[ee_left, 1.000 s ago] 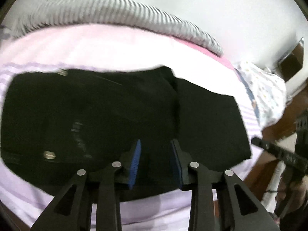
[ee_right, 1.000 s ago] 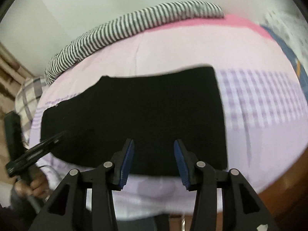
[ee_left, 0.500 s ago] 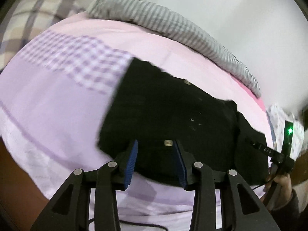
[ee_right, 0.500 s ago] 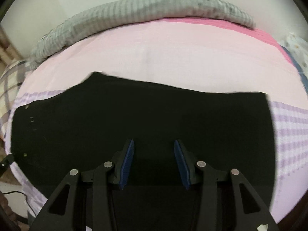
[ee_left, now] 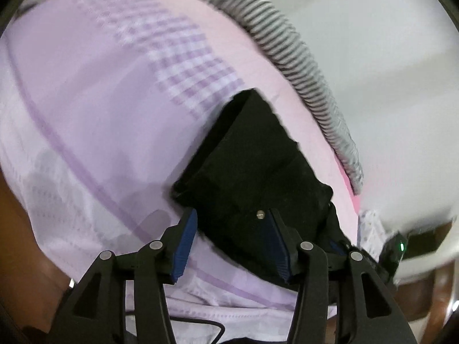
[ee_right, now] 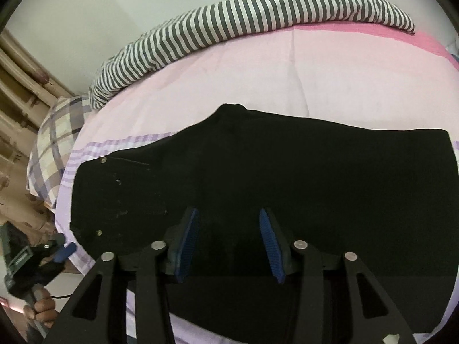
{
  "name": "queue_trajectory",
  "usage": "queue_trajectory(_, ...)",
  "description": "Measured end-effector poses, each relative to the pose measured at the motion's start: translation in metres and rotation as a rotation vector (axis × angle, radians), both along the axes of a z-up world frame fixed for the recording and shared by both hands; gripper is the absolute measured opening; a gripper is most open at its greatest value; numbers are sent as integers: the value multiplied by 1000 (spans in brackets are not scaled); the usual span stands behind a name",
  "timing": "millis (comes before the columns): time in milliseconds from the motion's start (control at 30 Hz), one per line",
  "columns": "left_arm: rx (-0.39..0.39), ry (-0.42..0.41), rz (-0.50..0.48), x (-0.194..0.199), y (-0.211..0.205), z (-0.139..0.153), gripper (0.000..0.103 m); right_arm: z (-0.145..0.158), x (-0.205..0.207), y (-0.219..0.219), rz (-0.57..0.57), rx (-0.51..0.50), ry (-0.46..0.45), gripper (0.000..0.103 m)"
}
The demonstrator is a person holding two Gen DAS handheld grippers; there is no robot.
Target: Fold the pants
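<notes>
In the left wrist view, the left gripper [ee_left: 232,242] is standing with its jaws spread apart and is grasping nothing. Its blue pads [ee_left: 183,246] are hanging over the near corner of the black pants [ee_left: 252,177], at the waist end, where a small metal rivet [ee_left: 260,214] is showing between the fingers. The pants are lying on the bed sheet [ee_left: 94,109], which is lilac near the camera, with a purple checked band, and pink farther away. The cloth is looking folded in layers here, with the edge of one layer running across it. A grey and white striped blanket [ee_left: 289,48] is lying along the far edge of the bed, against the white wall [ee_left: 373,57]. At the lower right, part of the right gripper [ee_left: 393,253] with a green light is showing, just beside the pants; this view is blurred there.

In the right wrist view, the right gripper [ee_right: 228,240] is also released, its jaws apart and empty, hovering above the near long edge of the pants [ee_right: 287,172]. The pants are lying flat across the sheet [ee_right: 287,71], the waist with rivets at the left. The striped blanket [ee_right: 229,20] is lying behind, and a checked pillow [ee_right: 54,146] at the left. The left gripper [ee_right: 61,253] is showing at the lower left, near the waist corner.
</notes>
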State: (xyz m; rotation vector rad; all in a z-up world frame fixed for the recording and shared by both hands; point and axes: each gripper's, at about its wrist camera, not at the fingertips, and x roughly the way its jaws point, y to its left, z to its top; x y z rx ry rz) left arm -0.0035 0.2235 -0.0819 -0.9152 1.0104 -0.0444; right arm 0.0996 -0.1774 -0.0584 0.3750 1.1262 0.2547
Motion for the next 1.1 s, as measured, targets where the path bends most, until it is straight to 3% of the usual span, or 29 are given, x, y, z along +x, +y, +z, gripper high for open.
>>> queue_trajectory(233, -41, 54, 49, -3, 8, -21, 52, 10, -14, -1, -17, 32, -22, 51)
queue_trajectory(367, -74, 51, 52, 2, 7, -27, 52, 12, -19, 0, -23, 39, -29, 51)
queue_trajectory(667, -66, 22, 86, 13, 4, -31, 53, 5, -23, 6, -16, 50, -16, 51)
queue_trajectory(733, -34, 17, 88, 14, 2, -28, 38, 4, -24, 8, -12, 56, -12, 51)
queue_trajectory(800, 28, 0, 64, 16, -5, -18, 30, 5, -25, 9, -12, 62, -16, 51)
queue_trajectory(933, 145, -88, 3, 23, -30, 28, 25, 13, -27, 2, -23, 77, -41, 51)
queue_trajectory(1100, 222, -194, -108, 50, -80, 84, 22, 28, -34, -22, -79, 103, -83, 51)
